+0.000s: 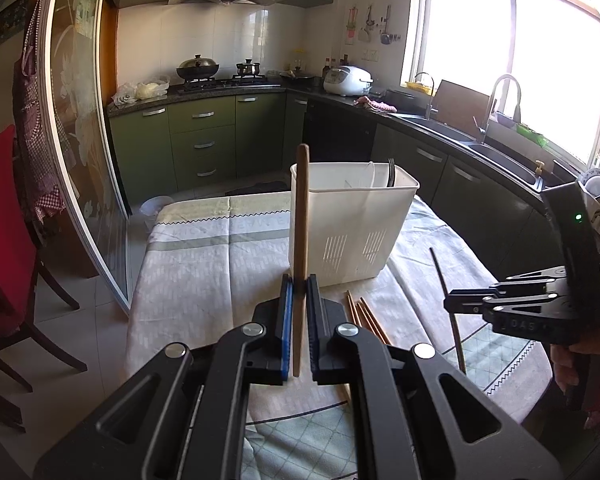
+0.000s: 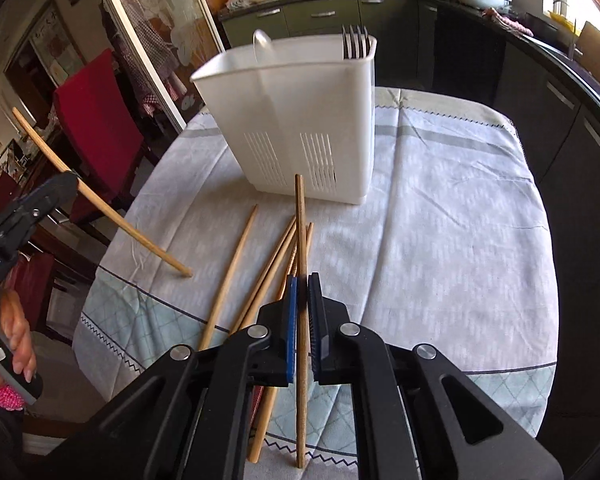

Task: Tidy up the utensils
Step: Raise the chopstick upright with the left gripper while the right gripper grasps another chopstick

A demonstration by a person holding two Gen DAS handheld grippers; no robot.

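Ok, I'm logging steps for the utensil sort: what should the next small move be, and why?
Probably carry a chopstick to the white caddy and drop it in. Both the left gripper and right gripper are shut on a chopstick each, and more lie loose on the tablecloth.

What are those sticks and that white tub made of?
The chopsticks look like wood or bamboo: matt tan, faint grain. The white caddy looks like moulded plastic: smooth, slightly see-through walls with drain slots. The fork inside it appears to be metal, grey and shiny.
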